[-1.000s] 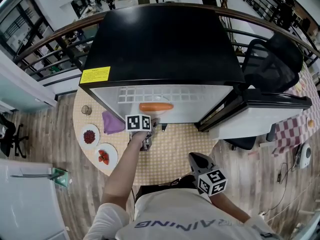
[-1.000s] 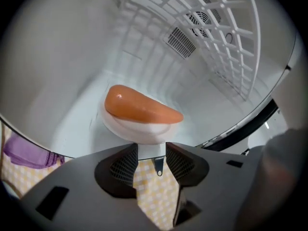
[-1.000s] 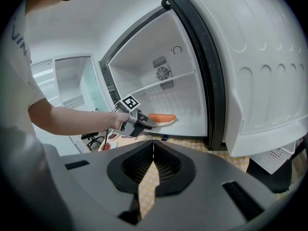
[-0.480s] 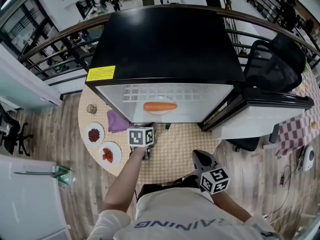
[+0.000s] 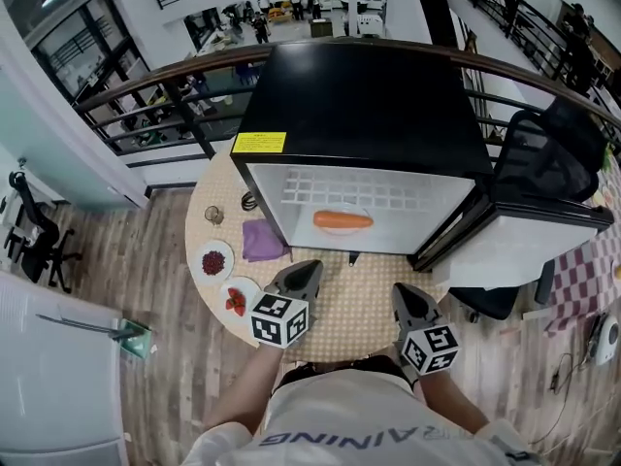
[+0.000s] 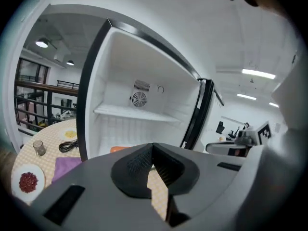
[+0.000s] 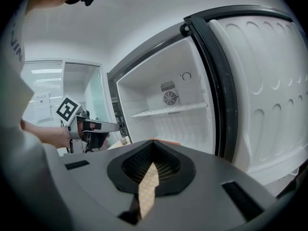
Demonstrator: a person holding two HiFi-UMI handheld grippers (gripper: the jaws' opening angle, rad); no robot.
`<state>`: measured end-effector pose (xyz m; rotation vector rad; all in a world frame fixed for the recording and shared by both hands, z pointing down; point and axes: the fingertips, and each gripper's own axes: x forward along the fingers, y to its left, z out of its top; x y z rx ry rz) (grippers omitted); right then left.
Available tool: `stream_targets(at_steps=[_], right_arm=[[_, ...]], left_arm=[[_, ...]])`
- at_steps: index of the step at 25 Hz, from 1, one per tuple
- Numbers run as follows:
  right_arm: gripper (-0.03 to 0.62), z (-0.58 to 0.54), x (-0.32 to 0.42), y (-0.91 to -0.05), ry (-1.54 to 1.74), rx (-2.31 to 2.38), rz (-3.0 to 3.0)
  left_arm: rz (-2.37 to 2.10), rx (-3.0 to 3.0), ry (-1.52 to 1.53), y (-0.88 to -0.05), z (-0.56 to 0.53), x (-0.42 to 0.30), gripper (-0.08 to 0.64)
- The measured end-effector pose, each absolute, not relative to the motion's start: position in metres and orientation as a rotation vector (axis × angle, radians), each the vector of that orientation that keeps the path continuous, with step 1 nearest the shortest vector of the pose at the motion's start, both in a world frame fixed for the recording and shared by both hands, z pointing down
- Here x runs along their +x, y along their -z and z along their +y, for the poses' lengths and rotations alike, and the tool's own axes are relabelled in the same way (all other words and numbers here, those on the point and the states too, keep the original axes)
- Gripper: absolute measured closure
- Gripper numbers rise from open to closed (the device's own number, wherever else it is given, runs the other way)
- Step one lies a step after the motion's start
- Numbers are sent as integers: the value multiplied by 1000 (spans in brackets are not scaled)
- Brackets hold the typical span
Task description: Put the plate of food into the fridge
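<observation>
White cotton shirt (image 5: 340, 425) reads "RAINING"; we cannot read the yellow rectangular sticker (image 5: 258, 143) at 11 o'clock. Pointing 12 o'clock, the left gripper (image 5: 307, 265) and right gripper (image 5: 402, 288) have jaws together, empty.

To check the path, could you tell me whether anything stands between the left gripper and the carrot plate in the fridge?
Nothing visible does: only open tabletop lies between the shut left gripper and the carrot plate inside the open fridge.

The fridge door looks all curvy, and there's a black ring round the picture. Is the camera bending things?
Yes. Right gripper view: the wide lens bows the fridge door and darkens the corners. Left gripper view: same dark ring, and the ceiling lights glare white. Head view: the railing bends into an arc.
</observation>
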<state>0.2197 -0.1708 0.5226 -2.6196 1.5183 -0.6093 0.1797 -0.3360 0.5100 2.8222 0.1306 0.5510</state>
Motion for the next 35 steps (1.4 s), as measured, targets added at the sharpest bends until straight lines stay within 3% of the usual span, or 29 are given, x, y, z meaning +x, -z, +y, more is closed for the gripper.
stream_targets(at_steps=[13, 35], right_arm=[[572, -197, 196, -477, 462, -2631, 1577], [571, -211, 178, -474, 462, -2665, 1579]], left_arm=[[10, 2985, -161, -414, -360, 95, 551], [62, 2928, -148, -420, -359, 87, 551]])
